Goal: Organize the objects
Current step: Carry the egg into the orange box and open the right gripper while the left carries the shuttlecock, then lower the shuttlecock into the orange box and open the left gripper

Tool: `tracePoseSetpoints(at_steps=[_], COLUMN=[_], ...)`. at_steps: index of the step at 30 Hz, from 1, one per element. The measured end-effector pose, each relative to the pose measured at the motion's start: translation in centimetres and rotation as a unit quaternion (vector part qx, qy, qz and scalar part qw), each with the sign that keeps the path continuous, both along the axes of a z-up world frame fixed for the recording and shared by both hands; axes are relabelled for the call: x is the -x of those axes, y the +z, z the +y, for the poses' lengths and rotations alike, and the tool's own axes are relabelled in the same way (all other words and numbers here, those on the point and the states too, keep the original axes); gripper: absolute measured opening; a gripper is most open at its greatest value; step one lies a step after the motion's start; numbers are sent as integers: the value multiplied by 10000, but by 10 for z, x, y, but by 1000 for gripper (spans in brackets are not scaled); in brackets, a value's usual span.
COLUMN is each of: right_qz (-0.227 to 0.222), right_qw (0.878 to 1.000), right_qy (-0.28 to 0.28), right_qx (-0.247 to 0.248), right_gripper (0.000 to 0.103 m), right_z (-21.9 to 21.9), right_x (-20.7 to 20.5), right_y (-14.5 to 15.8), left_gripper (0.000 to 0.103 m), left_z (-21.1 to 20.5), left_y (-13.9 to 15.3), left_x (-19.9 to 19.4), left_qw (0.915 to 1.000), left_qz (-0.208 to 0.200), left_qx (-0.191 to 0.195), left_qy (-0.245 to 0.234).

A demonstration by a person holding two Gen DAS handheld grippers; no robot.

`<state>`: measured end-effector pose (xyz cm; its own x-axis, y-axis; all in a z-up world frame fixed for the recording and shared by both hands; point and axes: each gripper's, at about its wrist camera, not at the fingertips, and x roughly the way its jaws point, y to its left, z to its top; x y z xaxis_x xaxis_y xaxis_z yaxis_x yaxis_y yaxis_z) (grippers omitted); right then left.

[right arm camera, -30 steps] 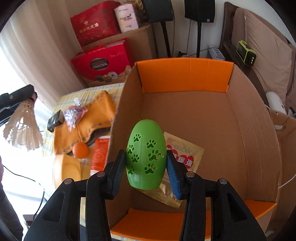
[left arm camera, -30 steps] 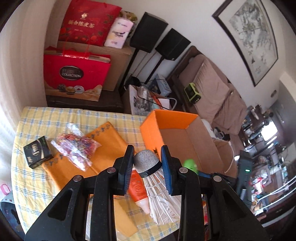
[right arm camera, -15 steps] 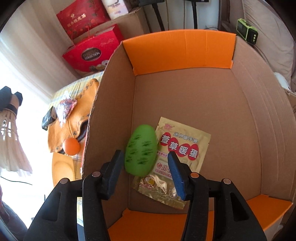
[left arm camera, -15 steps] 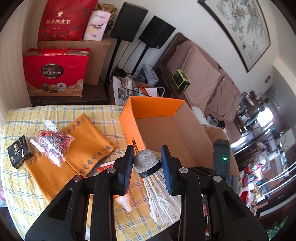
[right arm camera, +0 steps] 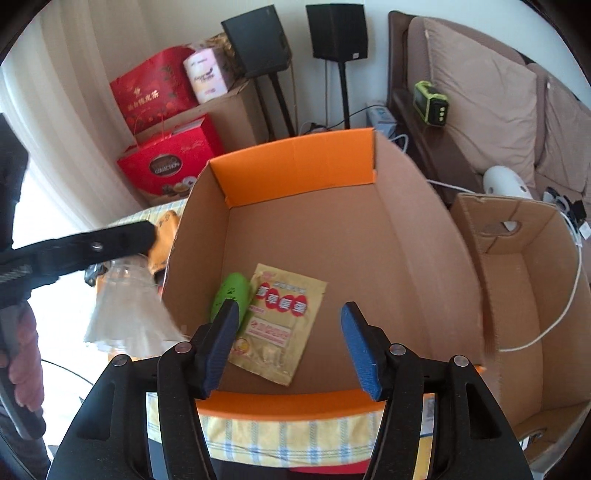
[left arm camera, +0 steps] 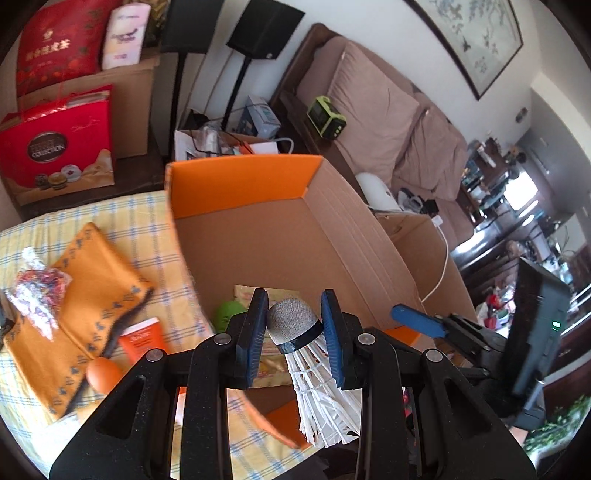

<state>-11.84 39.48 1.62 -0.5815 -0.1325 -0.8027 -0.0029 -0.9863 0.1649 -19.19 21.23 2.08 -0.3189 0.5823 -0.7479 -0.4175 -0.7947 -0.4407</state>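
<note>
Left hand-held gripper (left arm camera: 294,334) clamping shuttlecock (left arm camera: 295,328), right hand-held gripper (right arm camera: 290,345) just opening, empty, above box (right arm camera: 424,236)

- The left wrist view looks steeply down along its own fingers (left arm camera: 258,332) into the cardboard box (left arm camera: 354,236), close above its near left corner; the yellow checked tablecloth (left arm camera: 147,214) fills the left of the frame.
- The right wrist view looks down into the same box (right arm camera: 424,258) from above its near rim.
- Both share the box floor, the speakers (left arm camera: 266,29) (right arm camera: 336,31) and the sofa (left arm camera: 373,110) (right arm camera: 484,110).
</note>
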Motion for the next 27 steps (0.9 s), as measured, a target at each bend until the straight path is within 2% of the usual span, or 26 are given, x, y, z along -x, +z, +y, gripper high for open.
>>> tracePoseSetpoints(at_steps=[7,11,17,24,26,27], right_qz=[242,282,202,130,134,138], right_qw=[9988,9979,9977,9981,9982,9982], right_qy=[-416,-585,-652,-594,-581,-573], right_qx=[-19,40,40,63,69,68], right_gripper=[63,63,63,63,63,63], right_z=[34,51,64,63,61,60], right_x=[-27,-38,-43,-42,-42,-42], right_y=[13,12,4,-3,-3,-3], left_gripper=[27,27,27,27,31,37], left_z=[57,88,115,119,117,116], left_y=[-21,-35,-65,-87,-91,-91], left_x=[5,8,13,12,11,11], left_qw=[9994,9972,9896,9869,9868,9869], left_qz=[-151,-101,-367,-725,-816,-853], left_qx=[253,690,1351,1409,1368,1337], left_qy=[-168,-252,-328,-315,-294,-295])
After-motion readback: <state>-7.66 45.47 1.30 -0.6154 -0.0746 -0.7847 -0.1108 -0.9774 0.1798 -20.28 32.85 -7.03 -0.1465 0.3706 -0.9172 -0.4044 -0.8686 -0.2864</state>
